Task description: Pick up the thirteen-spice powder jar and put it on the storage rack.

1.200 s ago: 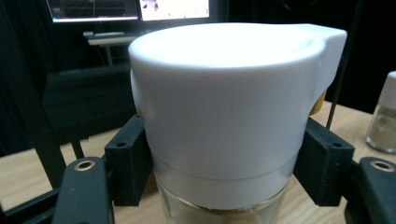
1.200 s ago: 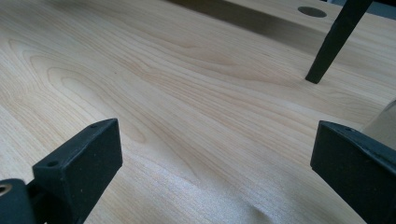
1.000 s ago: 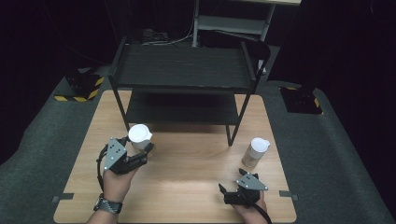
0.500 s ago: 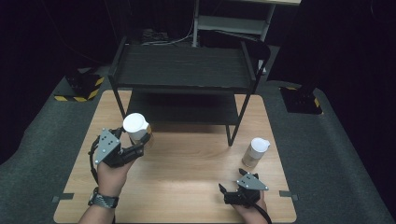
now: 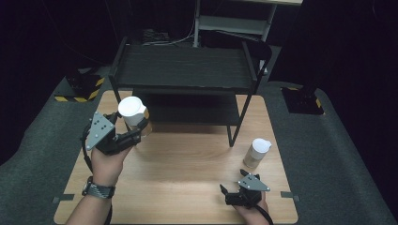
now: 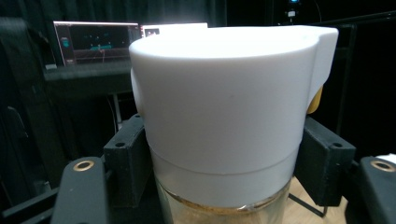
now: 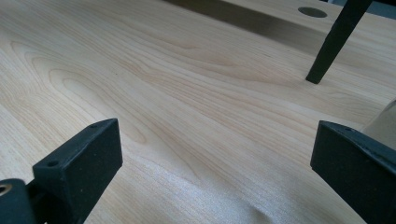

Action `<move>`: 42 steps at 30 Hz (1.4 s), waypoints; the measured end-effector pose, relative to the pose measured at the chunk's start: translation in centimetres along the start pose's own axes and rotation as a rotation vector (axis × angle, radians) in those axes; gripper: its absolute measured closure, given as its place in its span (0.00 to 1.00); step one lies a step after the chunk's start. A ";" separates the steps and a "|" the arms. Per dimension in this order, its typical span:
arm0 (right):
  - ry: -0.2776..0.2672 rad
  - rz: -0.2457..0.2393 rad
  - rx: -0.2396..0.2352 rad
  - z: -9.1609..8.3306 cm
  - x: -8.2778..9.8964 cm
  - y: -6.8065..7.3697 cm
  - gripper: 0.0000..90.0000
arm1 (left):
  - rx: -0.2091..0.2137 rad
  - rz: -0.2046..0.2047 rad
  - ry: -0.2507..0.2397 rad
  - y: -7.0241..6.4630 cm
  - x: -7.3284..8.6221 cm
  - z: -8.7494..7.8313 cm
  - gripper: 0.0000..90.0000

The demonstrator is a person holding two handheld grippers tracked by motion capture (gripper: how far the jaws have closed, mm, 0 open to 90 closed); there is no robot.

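so nearest the camera, the right gripper is parked low on the light wooden table, close to its near edge, jaws spread wide apart with nothing between them. In the right gripper view only bare wood grain is seen between the black pads, with a glimpse of glass creeping in at the right edge

a bit further in from that near edge, a second clear glass jar with a white plastic lid is left standing upright on the table, just beyond the right gripper and near the front right leg of the black metal two-tier shelf rack

over at the table's left side, the left gripper is clamped on the clear glass jar with the white flip-top lid, which looks lifted off the table and held roughly upright in front of the rack's lower shelf. In the left gripper view the jaws are seen squeezed against both sides right about where the lid skirt meets the glass, and some tan powdery stuff is visible inside

handling-wise: it's probably fairly light, but rigid, and smooth glass is slippery and breakable, so a firm grip is called for. The lid band is arguably an okay spot, though if the cap is only snapped on it could pop loose, so the glass body just under the lid would be the safer place to be grabbed. It should be kept upright and set down gently

furthest back, the rack's top shelf and dark floor mats are seen
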State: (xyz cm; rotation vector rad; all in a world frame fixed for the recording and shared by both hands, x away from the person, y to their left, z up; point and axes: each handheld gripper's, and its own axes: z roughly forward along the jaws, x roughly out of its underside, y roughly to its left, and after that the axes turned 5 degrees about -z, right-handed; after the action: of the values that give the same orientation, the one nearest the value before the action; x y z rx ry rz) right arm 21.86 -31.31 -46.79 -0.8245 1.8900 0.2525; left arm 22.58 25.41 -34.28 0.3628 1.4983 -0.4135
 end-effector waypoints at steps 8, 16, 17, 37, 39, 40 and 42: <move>-0.002 0.001 -0.002 0.0 0.0 0.0 0.02 | -0.019 -0.008 -0.046 0.6 -2.9 0.5 0.33; -0.002 -0.001 -0.002 0.0 0.0 0.0 0.02 | -0.033 0.016 -0.063 0.8 -5.5 1.1 0.33; -0.002 -0.001 -0.002 0.0 0.0 0.0 0.02 | -0.033 0.016 -0.063 0.8 -5.5 1.1 0.33; -0.001 -0.005 -0.007 0.0 0.0 -0.1 0.02 | -0.028 0.017 -0.081 1.0 -9.1 4.6 0.33; -0.001 -0.007 -0.007 0.0 0.0 0.0 0.02 | -0.030 0.018 -0.080 1.0 -9.5 5.2 0.33; -0.001 -0.007 -0.007 0.0 0.0 0.0 0.02 | -0.030 0.018 -0.080 1.0 -9.5 5.2 0.33; -0.001 -0.009 -0.008 0.0 0.0 0.0 0.02 | -0.034 0.016 -0.076 1.0 -9.7 5.7 0.33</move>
State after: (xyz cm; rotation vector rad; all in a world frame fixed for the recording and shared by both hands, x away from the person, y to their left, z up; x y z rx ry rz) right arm 21.87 -31.33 -46.80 -0.8375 1.8852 0.2549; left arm 27.79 23.95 -24.40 0.3283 1.4254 -0.3847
